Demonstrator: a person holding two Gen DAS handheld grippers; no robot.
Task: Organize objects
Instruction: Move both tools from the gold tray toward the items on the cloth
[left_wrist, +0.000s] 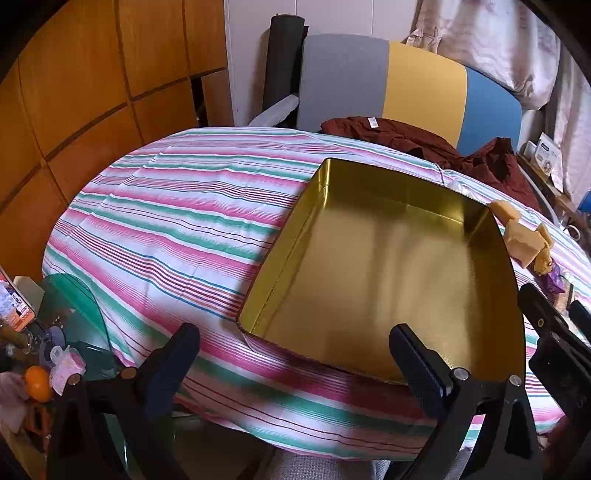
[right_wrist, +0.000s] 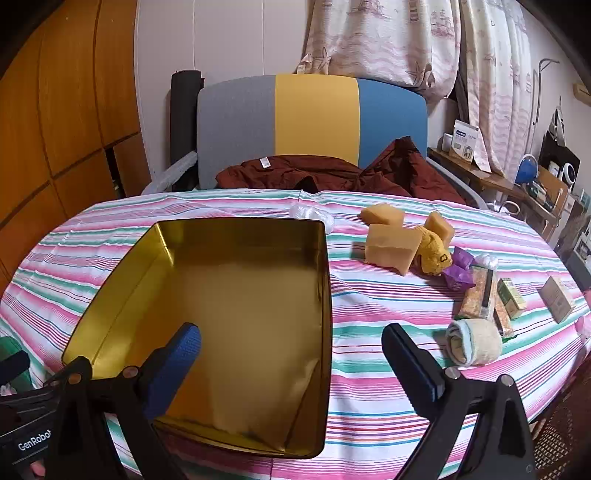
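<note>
Nearest, the left claw (left_wrist: 291, 354) hangs with its jaws spread wide and nothing between them, over the near edge of the gold tin (left_wrist: 388, 266), which sits open on the striped desk (left_wrist: 166, 229). The right claw (right_wrist: 291, 354) is likewise spread and holds nothing, one finger over the tin's inside, the other over the cloth just right of it. Beyond that finger lies a rolled sock (right_wrist: 474, 341), then small boxes (right_wrist: 511, 293), a purple wrapper (right_wrist: 460, 271), a yellow knitted toy (right_wrist: 434, 251) and sponge blocks (right_wrist: 391, 247). Farthest, a dark red garment (right_wrist: 332, 173) lies at the desk's back edge.
</note>
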